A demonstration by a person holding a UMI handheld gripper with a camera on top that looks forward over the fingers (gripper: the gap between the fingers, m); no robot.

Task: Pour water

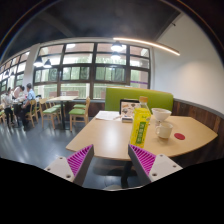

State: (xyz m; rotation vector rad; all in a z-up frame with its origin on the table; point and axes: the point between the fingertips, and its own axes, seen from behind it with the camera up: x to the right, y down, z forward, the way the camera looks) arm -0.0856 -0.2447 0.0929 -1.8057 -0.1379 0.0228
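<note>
A yellow-green bottle (141, 126) with a white cap and a green label stands upright on a light wooden table (105, 134). To its right rests a white cup (165, 129), with a white bowl (160, 114) behind it. My gripper (111, 160) is open, its magenta pads (80, 159) spread wide, with nothing between them. The fingers hang over the table's near edge, short of the bottle, which stands just ahead of the right finger.
A red coaster (180, 135) lies at the table's right. Papers (108, 115) lie at the far side. A green bench (138, 98) stands behind the table. More tables, chairs (78, 112) and seated people (15, 98) fill the left by the windows.
</note>
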